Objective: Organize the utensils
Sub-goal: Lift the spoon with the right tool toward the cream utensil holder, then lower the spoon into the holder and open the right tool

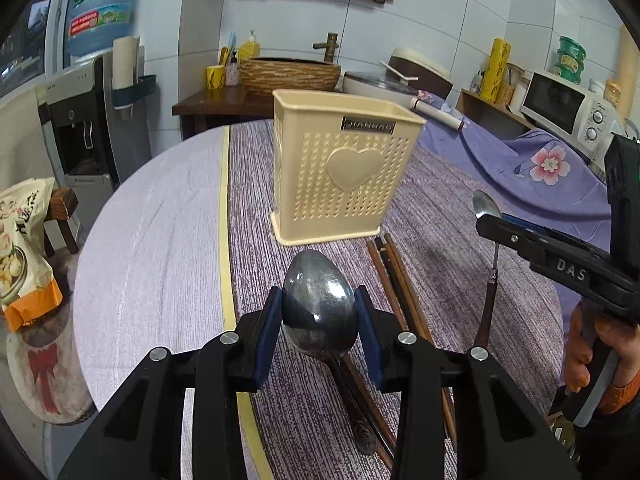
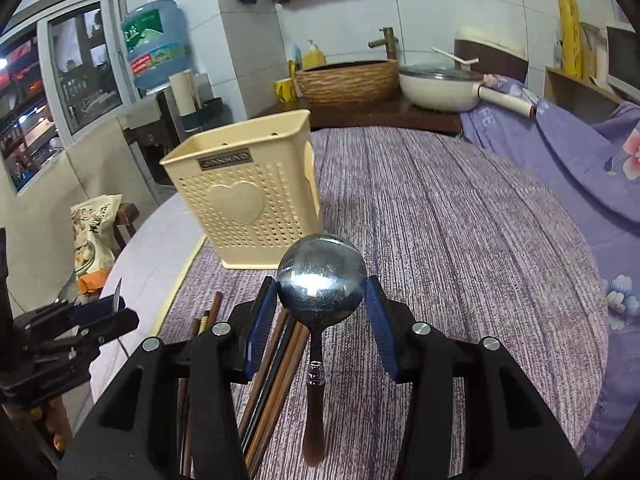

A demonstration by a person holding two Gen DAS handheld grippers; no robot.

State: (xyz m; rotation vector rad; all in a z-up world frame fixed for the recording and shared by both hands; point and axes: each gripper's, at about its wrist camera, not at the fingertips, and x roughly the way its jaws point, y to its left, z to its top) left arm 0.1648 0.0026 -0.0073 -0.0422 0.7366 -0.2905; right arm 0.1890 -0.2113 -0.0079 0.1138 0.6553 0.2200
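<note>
A cream perforated utensil holder [image 1: 344, 168] with a heart on its side stands on the striped mat; it also shows in the right wrist view [image 2: 248, 200]. My left gripper [image 1: 319, 314] is shut on the bowl of an oval metal spoon [image 1: 320, 312], its dark handle hanging down. My right gripper [image 2: 321, 294] is shut on the bowl of a round metal spoon [image 2: 321, 284] with a brown wooden handle. The right gripper also shows in the left wrist view [image 1: 490, 218], holding its spoon upright. Several brown chopsticks [image 1: 394, 276] lie on the mat in front of the holder.
The table carries a purple striped mat [image 2: 460, 240] and a pale cloth [image 1: 148, 248] on the left. A purple flowered cloth [image 1: 540, 168] lies at the right. A snack bag [image 1: 24, 252] stands off the table's left edge. A basin, pan and microwave stand behind.
</note>
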